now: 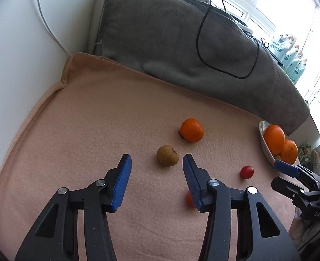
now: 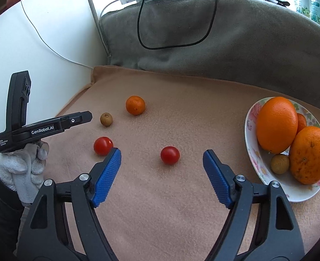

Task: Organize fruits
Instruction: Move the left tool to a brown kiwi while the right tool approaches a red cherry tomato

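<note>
On the peach blanket (image 1: 94,130) lie a small brown round fruit (image 1: 167,158), a mandarin (image 1: 192,130) behind it, and two cherry tomatoes (image 1: 246,172). My left gripper (image 1: 157,159) is open, its blue fingertips flanking the near side of the brown fruit without touching it; one tomato (image 1: 189,199) peeks from behind its right finger. In the right wrist view my right gripper (image 2: 161,154) is open with a cherry tomato (image 2: 170,155) between its tips, untouched. The other tomato (image 2: 103,145) lies by its left finger. A flowered plate (image 2: 252,152) holds oranges (image 2: 276,125) and a brown fruit (image 2: 280,163).
A grey cushion (image 2: 225,37) with a looped black cable (image 2: 175,45) rises behind the blanket. A white wall (image 1: 18,65) borders the left. A gloved hand (image 2: 22,169) holds the left gripper's black handle (image 2: 40,128). Packets (image 1: 290,52) stand by the window.
</note>
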A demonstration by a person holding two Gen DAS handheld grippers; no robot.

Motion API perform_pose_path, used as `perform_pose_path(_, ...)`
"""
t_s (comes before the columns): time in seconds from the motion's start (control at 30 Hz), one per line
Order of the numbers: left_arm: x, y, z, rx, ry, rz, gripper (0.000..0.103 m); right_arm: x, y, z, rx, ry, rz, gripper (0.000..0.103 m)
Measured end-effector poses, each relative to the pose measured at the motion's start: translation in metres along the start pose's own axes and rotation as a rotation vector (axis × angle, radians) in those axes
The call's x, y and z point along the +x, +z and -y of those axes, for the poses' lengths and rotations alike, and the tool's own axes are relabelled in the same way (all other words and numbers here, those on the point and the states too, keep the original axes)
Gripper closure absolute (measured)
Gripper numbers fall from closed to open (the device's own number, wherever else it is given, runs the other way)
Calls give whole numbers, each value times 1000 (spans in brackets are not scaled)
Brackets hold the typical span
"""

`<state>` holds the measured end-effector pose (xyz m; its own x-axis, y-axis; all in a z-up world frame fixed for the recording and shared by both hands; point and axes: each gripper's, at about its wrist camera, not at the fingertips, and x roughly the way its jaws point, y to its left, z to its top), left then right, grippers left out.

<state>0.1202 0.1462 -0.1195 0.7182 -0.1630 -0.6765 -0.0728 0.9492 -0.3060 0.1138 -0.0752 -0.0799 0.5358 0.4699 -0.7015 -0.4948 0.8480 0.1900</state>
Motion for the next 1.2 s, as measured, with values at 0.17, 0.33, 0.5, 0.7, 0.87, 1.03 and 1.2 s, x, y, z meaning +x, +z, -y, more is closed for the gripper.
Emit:
perform_pose_path(0.17,7,1,5,24,1,-13,59,17,-2,2,14,9,-43,38)
perform_pose_path(0.33,16,2,9,36,-3,-24,62,29,-3,7,35,17,-79,50)
perform_pose_path(0.5,23,1,11,48,11,-30,62,36,-2,15,68,15,-87,53)
perform_pose_path(0.7,29,3,13,55,14,-39,64,41,-2,18,81,21,-93,58)
perform_pose_path(0.87,37,2,15,72,21,-58,68,44,-3,17,71,10,-98,59)
perform_pose_path(1.03,38,2,13,63,21,-63,70,48,-3,17,72,10,-103,65)
perform_pose_path(1.2,41,1,13,67,19,-66,73,50,-4,18,79,12,-102,74)
